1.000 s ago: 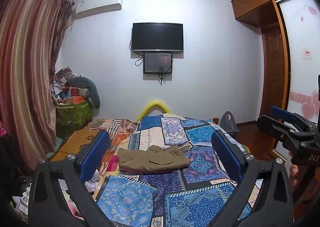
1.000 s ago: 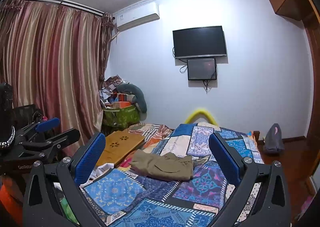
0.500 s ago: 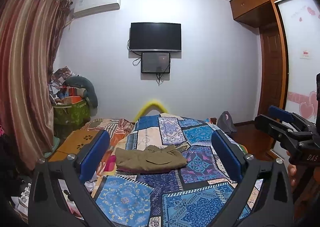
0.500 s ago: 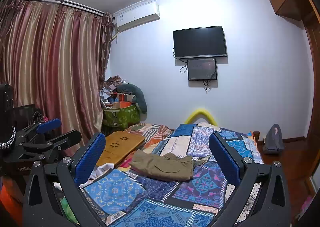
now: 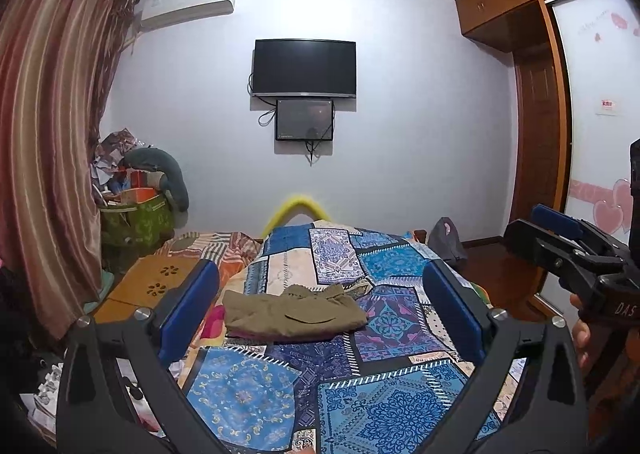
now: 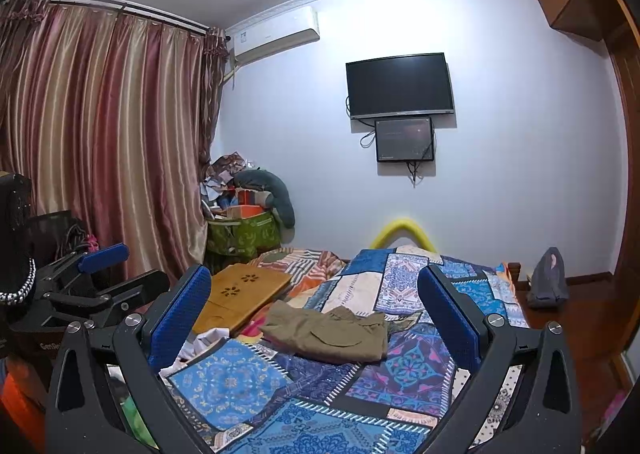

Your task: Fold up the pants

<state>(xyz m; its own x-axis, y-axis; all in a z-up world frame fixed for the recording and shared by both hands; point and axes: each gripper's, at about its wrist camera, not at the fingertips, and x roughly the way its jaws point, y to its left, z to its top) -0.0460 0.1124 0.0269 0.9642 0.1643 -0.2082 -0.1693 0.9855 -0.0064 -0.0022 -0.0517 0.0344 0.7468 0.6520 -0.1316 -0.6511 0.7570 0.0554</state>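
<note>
Both the left gripper (image 5: pixel 320 306) and the right gripper (image 6: pixel 314 304) hang above the bed (image 5: pixel 384 394) with jaws spread wide and empty. The pants (image 5: pixel 292 312) lie mid-frame between each pair of fingers, a compact olive bundle on the quilt, apparently already folded. If any step remains, I judge it only a light squaring of the edges, lowering slowly so the stack is not dragged.
</note>
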